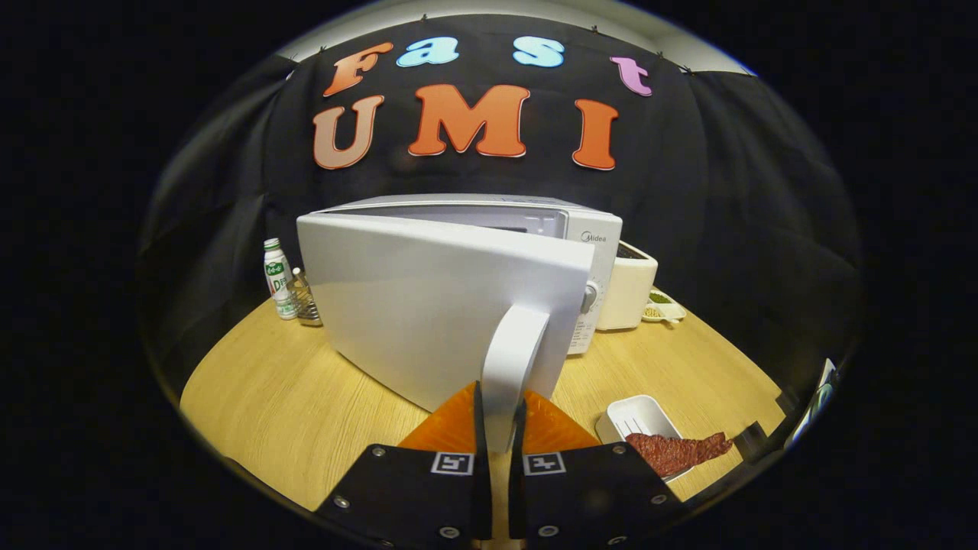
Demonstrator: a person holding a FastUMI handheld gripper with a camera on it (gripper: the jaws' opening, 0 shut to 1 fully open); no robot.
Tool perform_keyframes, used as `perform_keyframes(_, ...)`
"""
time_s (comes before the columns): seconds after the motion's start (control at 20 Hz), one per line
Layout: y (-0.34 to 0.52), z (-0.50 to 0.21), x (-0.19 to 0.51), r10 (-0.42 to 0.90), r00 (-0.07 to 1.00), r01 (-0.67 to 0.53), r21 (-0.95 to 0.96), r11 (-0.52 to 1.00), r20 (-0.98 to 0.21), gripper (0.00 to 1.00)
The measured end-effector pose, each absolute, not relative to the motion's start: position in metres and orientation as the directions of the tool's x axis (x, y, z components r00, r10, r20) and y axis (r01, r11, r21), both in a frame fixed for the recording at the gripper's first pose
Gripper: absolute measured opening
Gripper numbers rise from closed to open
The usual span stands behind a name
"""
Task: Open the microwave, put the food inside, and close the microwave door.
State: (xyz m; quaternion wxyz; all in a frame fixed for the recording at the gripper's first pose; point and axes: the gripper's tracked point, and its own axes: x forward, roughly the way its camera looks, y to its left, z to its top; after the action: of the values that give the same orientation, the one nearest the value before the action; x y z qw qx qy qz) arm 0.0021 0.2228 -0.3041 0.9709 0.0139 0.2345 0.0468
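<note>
1. Gripper view looks along the hand-held gripper (pixel 500 416), whose two fingers are closed on the vertical door handle (pixel 513 367), one finger pressing each side of the handle's lower end.
2. The handle's long axis runs upright, and it sits at the free edge of the microwave door (pixel 428 313).
3. The door is swung partly open. Its outer face points toward the camera and to the left, and its top edge runs from the hinge side at the left to the handle side at the right.
4. Behind the door, the white microwave (pixel 565 229) stands on the wooden worktop (pixel 290 397), with its control panel and a knob (pixel 588 298) just right of the door.
5. The food, a flat reddish piece of meat (pixel 676 451), lies in a white tray (pixel 638 416) on the worktop, to the right of the fingers and well apart from the microwave. Its long axis runs roughly left to right.
6. A cream toaster (pixel 628 286) stands against the microwave's right side, with a small dish (pixel 663 309) beyond it.
7. A white bottle (pixel 279 279) with a green label and a wire rack (pixel 306 302) stand left of the microwave.
</note>
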Motion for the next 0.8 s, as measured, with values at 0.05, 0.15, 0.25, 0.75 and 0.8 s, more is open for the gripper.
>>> perform_keyframes(0.05,0.230,-0.303,-0.008,0.119,0.882,-0.103,0.059,0.993,-0.457,0.09)
perform_keyframes(0.15,0.247,-0.300,-0.027,0.156,0.873,-0.141,0.066,0.988,-0.462,0.09)
perform_keyframes(0.25,0.265,-0.297,-0.044,0.188,0.866,-0.182,0.059,0.982,-0.463,0.09)
perform_keyframes(0.75,0.366,-0.279,-0.113,0.339,0.814,-0.350,0.067,0.934,-0.472,0.13)
perform_keyframes(0.8,0.373,-0.278,-0.117,0.344,0.812,-0.367,0.046,0.929,-0.472,0.13)
